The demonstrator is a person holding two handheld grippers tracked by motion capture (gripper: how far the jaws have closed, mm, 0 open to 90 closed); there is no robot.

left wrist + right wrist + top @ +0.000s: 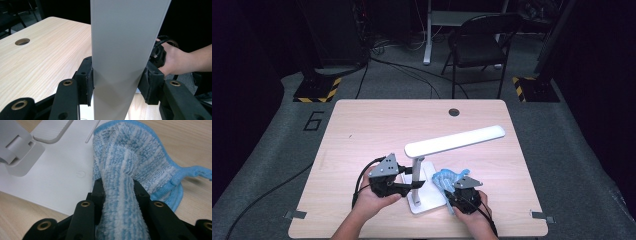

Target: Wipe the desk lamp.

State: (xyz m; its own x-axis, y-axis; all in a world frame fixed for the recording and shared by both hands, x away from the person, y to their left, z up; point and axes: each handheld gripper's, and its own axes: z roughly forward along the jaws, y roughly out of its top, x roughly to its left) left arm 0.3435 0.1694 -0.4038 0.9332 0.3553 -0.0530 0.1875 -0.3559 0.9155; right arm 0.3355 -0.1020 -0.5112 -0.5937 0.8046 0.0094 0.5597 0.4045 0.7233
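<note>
a dim room with a folding chair (pixel 479 40) lies behind the pale wooden table (pixel 362 130), and near its front edge stands a white desk lamp (pixel 452 140) on its flat base (pixel 55 182). the blue striped cloth (pixel 135 162) lies half on that base, half on the wood, a bunched fold pinched tight between the jaws of the right gripper (pixel 117 187). the left gripper (pixel 116 82) clamps the lamp's upright post (pixel 125 50) from both sides, steadying it. to wipe well, i'd judge: keep the cloth flat on the base, stroke evenly, hold the post firm. both hands come in low from the near edge, forearms roughly level.
</note>
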